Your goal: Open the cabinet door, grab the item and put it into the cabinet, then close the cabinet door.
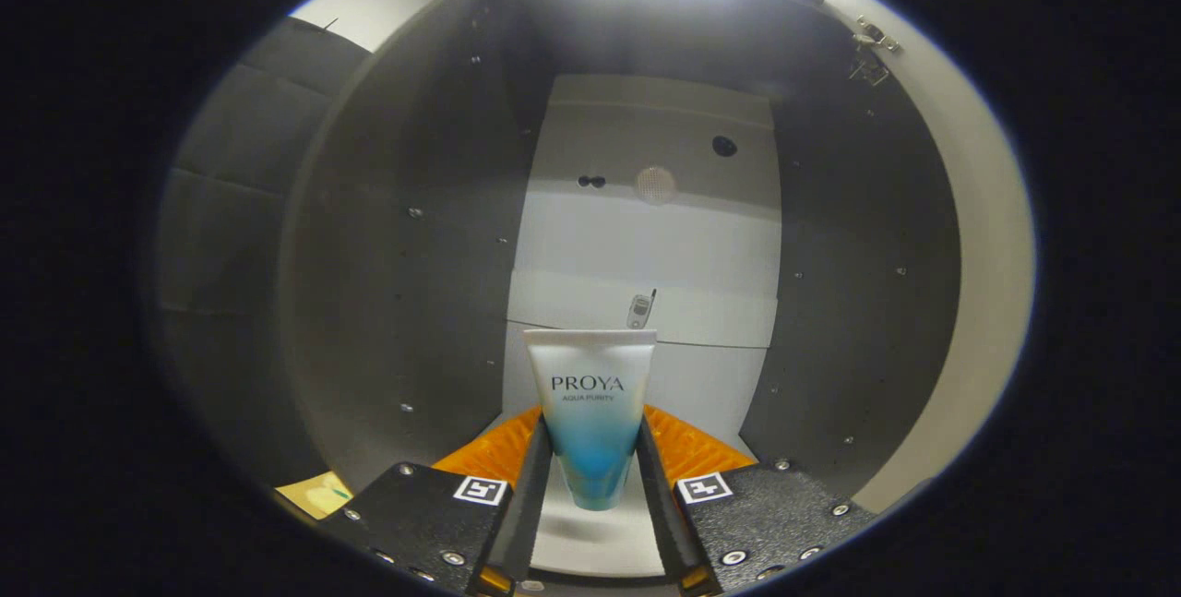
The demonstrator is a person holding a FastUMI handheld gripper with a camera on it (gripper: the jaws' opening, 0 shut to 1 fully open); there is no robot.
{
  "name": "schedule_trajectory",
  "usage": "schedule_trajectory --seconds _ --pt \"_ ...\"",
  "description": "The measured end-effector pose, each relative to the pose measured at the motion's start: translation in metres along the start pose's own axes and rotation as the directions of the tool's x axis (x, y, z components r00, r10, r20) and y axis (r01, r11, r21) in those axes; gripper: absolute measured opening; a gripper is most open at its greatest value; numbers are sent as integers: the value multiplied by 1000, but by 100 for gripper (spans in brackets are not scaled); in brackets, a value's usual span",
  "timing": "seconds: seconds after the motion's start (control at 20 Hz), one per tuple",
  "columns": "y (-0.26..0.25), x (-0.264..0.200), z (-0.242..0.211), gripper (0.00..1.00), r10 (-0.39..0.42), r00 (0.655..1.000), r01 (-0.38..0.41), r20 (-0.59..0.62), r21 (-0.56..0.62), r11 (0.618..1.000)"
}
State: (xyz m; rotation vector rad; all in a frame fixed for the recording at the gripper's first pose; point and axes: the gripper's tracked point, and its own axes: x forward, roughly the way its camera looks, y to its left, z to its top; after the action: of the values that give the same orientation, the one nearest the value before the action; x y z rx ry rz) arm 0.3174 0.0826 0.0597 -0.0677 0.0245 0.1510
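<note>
White at its crimped top and shading to blue toward the cap, the tube [591,417] stands cap-down between the two fingers of the gripper [591,472], which have closed on its lower half from both flanks, one pressing from nine o'clock and one from three o'clock, so the jaws are narrowed to the tube's width with nothing else in them. Tube and fingers are already inside the cabinet [406,237]: dark side walls rise at nine and three o'clock, a pale back panel [646,237] sits beyond the tube at twelve o'clock, and a light strip of the open door [987,237] curves past the three-o'clock wall, with a hinge [872,48] up at about one o'clock. The step in hand looks like setting the item down on the pale floor [595,537] under the fingers. To do it well, I would lower the tube until its cap bears on the floor, keep it upright and clear of both walls, then ease the fingers apart evenly so neither drags it over. Draw straight back toward six o'clock before reaching for the door.
</note>
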Motion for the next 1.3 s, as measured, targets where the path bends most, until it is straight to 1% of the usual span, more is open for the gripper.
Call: schedule_trajectory --seconds 0.15,0.35,0.5,0.75,1.0,1.15,1.3 --pt "-10 27 -16 52 -11 1000 11 -12 -15 1000" --pt "-16 53 -48 52 -10 998 13 -68 44 999" --pt "-13 62 -60 53 -7 996 10 -84 30 999" --pt "-13 65 -63 53 -3 997 7 -80 52 999" --pt "-18 60 -94 53 -6 984 10 -176 26 1000" --pt "-21 59 -95 52 -13 985 23 -172 56 998" --pt "-19 55 -95 53 -12 987 17 -159 30 999"
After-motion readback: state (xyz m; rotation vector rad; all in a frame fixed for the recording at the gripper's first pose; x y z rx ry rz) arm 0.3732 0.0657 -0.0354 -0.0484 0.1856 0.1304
